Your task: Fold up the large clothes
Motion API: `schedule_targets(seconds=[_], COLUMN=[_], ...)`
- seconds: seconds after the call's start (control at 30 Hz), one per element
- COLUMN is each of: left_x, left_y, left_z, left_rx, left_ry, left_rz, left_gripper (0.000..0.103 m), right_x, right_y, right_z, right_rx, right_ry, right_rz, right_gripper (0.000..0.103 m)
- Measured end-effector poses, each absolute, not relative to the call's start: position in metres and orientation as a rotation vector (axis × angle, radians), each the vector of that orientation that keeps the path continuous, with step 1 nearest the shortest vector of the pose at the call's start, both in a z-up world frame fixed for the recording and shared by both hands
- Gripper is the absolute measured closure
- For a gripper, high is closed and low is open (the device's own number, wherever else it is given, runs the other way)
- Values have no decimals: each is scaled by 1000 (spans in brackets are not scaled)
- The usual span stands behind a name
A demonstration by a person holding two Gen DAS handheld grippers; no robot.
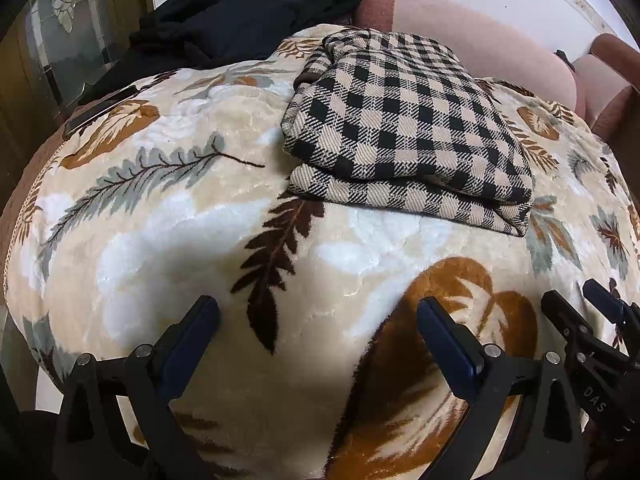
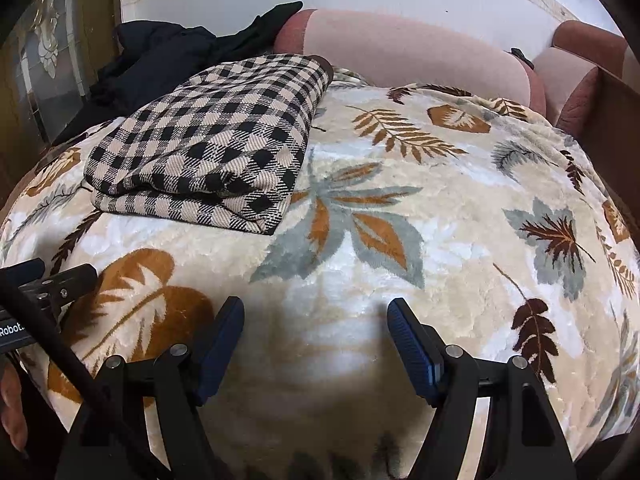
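Nearest you, both tongs hang spread and empty over the cream leaf-print plush blanket (image 2: 360, 240): left gripper (image 1: 318, 320), right gripper (image 2: 316, 320). The folded black-and-beige checked garment (image 1: 404, 128) lies ahead, long axis running away from you, nearer your left. Farthest, a crumpled black garment (image 1: 240, 16).

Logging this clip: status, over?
Left gripper and right gripper open, empty, over the leaf blanket. Checked garment folded, apart from both. Black clothes behind. Nothing obstructing.
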State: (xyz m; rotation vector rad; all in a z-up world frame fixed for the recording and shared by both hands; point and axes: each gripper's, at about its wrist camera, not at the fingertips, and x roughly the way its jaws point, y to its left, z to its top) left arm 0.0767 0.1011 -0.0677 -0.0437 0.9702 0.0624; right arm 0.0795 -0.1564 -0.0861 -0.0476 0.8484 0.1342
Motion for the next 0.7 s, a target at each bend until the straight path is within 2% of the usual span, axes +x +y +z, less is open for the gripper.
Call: schedule_targets(seconds=[0.7], left_x=[76], left_y=[102], left_z=[-67], left_rx=[-52], left_ry=[970], left_rz=[64], left_gripper=[4], right_x=[78], right_y=[-152], right_z=[-87], right_rx=[-53], right_ry=[849], right_rz=[139], right_gripper=[25])
